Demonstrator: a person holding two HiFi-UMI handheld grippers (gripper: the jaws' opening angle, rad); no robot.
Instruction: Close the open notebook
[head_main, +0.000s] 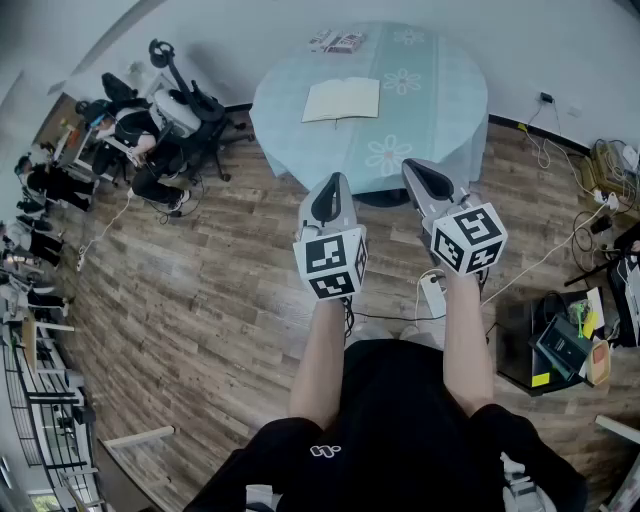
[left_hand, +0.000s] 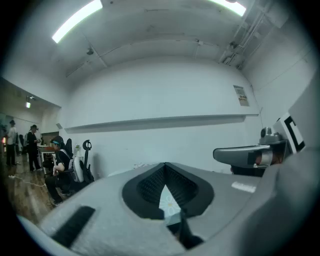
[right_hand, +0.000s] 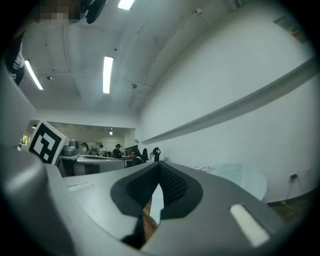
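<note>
The open notebook (head_main: 341, 100) lies flat, pale pages up, on a round table with a light teal flowered cloth (head_main: 440, 110). Both grippers are held level over the wooden floor, short of the table's near edge and apart from the notebook. My left gripper (head_main: 331, 183) points at the table edge with its jaws shut and nothing between them. To its right, my right gripper (head_main: 413, 168) is also shut and empty. The left gripper view shows its closed jaws (left_hand: 165, 166) and the right gripper (left_hand: 247, 155) alongside. The right gripper view shows closed jaws (right_hand: 159, 166) and the table (right_hand: 240, 177).
Small printed items (head_main: 335, 42) lie at the table's far edge. Office chairs and seated people (head_main: 150, 120) are at the left. A power strip and cables (head_main: 432, 290) lie on the floor by my feet. A dark box with tools (head_main: 555, 345) stands at the right.
</note>
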